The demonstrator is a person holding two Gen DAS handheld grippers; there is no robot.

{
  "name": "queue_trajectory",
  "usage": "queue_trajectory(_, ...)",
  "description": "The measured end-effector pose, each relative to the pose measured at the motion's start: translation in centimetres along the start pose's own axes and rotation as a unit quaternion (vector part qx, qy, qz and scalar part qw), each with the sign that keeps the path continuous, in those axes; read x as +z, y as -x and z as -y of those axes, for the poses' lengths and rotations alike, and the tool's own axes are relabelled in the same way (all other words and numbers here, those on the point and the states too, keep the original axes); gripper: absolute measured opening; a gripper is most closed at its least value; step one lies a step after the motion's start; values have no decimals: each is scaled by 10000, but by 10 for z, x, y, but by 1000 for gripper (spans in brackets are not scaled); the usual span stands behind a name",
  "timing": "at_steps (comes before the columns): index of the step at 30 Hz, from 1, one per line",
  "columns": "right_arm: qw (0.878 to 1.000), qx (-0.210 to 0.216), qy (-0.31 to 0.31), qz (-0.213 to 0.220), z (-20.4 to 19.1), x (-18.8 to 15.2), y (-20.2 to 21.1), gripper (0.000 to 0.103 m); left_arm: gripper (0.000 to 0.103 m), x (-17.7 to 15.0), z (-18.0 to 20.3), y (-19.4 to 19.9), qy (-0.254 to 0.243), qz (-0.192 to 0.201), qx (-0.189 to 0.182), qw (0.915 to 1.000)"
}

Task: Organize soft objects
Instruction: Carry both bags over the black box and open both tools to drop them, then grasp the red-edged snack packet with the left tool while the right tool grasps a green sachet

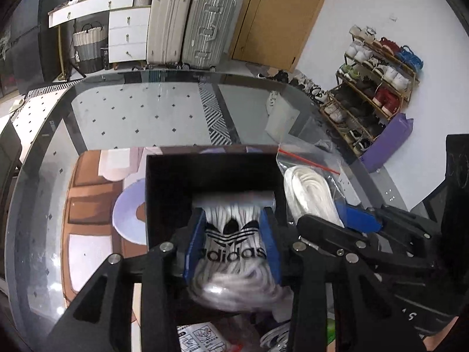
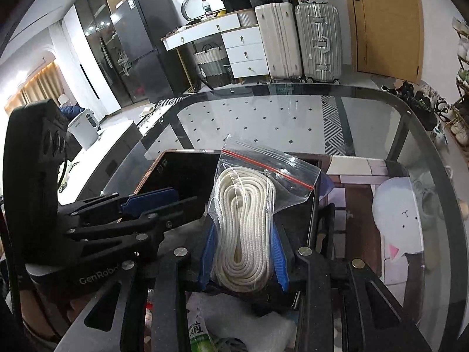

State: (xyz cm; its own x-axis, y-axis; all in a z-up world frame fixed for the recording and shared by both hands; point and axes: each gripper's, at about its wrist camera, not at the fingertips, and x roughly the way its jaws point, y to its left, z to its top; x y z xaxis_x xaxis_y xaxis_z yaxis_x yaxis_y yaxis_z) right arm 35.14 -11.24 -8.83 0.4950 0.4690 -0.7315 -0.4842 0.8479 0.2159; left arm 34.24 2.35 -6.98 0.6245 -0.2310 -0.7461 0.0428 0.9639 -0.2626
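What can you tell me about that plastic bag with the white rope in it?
The plastic bag is a clear zip bag with a red seal strip, sealed end tilted up and away. Inside lies a coil of cream braided rope. The right gripper pinches it between blue pads, holding it over the open black box.

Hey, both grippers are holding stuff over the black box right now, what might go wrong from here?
The right gripper pinches the bagged white rope low, so the zip bag's loose top may catch on the black box rim. The left gripper squeezes the white Adidas sock beside it; the two grippers sit close and may bump. The sock's loose end could snag when released.
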Motion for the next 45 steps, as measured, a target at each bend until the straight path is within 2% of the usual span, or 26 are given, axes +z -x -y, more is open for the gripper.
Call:
queue_trajectory(5,10000,-16,81,-53,-1,-3,-1,36,41,0,8,-1,-233,-145,280,9992)
queue_trajectory(12,9996,154,227,-73,0,-4,1,37,46,0,9,-2,-355,-340,297,9984)
queue_trajectory(17,9994,224,228,-102,0,-5,6,46,48,-1,6,3,-387,-323,16,9987)
queue_trajectory(19,9996,141,249,10,-1,-5,13,55,54,-2,5,8,-352,-298,-2,9989)
queue_trajectory(20,9996,147,252,69,-1,-4,17,64,62,-1,4,11,-325,-233,55,9992)
queue_trajectory(22,9994,219,207,196,1,-2,26,68,65,-1,2,21,-314,-102,86,9994)
queue_trajectory(26,9991,215,251,255,-1,-4,49,68,68,-5,2,46,-524,138,186,9984)
queue_trajectory(30,9989,201,427,37,-12,-20,61,68,70,-25,-1,60,-842,75,190,9962)
queue_trajectory(33,9988,212,416,-175,-19,-40,63,68,70,-36,-9,59,-624,-143,100,9979)
queue_trajectory(37,9976,476,177,-480,-26,-61,62,68,70,-56,-16,55,-343,-353,226,9985)
queue_trajectory(45,9965,412,-584,-432,-23,-89,74,68,70,-82,-16,67,-215,-391,369,9983)
